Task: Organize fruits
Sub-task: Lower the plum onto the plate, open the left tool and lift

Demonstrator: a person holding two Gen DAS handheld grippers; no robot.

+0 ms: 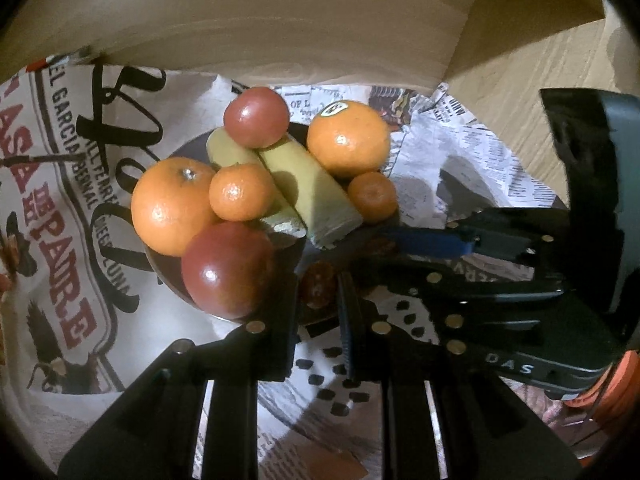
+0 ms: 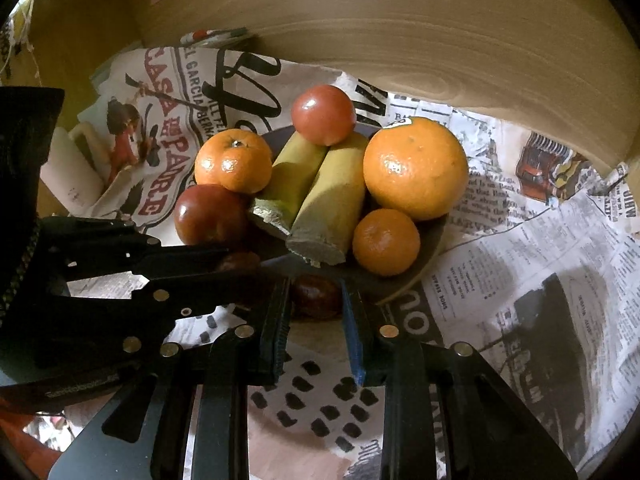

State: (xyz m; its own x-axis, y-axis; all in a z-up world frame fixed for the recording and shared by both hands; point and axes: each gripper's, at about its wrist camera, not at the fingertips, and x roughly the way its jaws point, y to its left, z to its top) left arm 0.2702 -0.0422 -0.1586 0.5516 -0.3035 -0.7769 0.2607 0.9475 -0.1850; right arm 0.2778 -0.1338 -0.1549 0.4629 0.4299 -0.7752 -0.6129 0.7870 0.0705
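Behind the plate, a wooden panel is closing off the far side, while printed newspaper is lying open to the left and right of it. On the plate, from left to right, a large orange, a near red apple, a small mandarin, two banana pieces, a stickered orange and a second mandarin are sitting packed together; a far red apple is resting on the bananas. At the near rim, the left gripper is pinching a small left brown fruit between nearly closed fingers. Just beside it, the right gripper is clamping a right brown fruit the same way. Both grippers are pointing steeply down, converging at the plate edge.
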